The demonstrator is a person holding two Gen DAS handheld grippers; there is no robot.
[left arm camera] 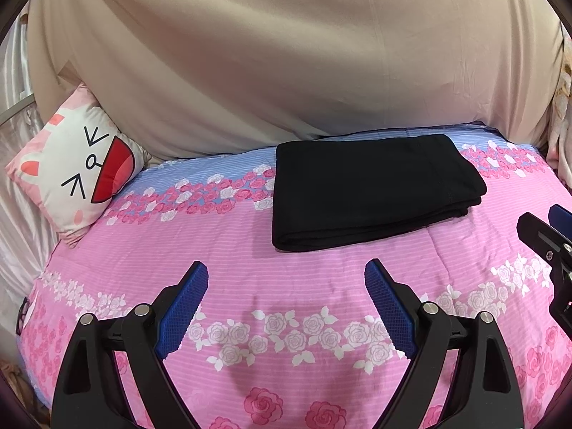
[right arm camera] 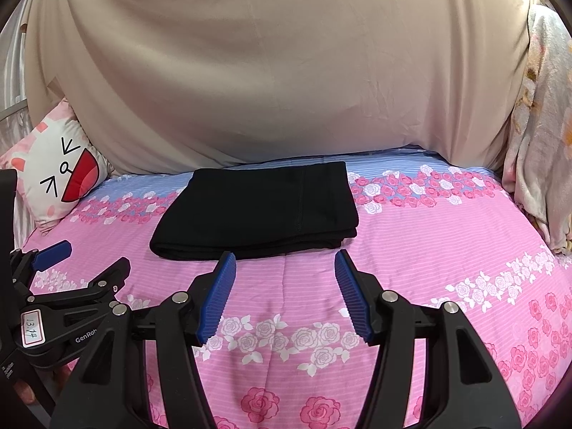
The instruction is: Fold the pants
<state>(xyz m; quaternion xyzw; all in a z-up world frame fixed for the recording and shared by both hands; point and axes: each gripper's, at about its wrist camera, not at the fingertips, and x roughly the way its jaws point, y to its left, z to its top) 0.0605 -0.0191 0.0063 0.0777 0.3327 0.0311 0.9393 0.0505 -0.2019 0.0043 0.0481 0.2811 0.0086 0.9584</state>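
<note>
- The left hand-held gripper [left arm camera: 286, 277] hangs over the bed [left arm camera: 321, 275] with its blue pads [left arm camera: 184, 307] spread wide and only the quilt showing between them; it grips nothing.
- The right hand-held gripper [right arm camera: 285, 268] also stands open, its jaws less wide than the left's, with bare quilt between its pads [right arm camera: 218, 296]. Its tips lie just short of the near edge of the pants, apart from the cloth.
- In the right wrist view the left tool sits at the lower left, beside the right one, and bears a small white label [right arm camera: 33, 328] with handwritten digits.
- In the left wrist view part of the right tool shows at the right edge.
- The bed has a pink striped quilt printed with bands of white and pink roses; farther back the print turns blue.
- The pants [left arm camera: 371, 189] are black and lie folded into a flat, stacked rectangle on the quilt, beyond both sets of tips. The layered edges show along the near and right sides.
- A cartoon cat pillow [left arm camera: 77, 168] leans at the far left of the bed, well apart from the pants.
- A beige sheet [left arm camera: 286, 53] hangs behind the bed, across the whole back.
- A pale floral blanket [right arm camera: 536, 125] hangs at the far right edge.
</note>
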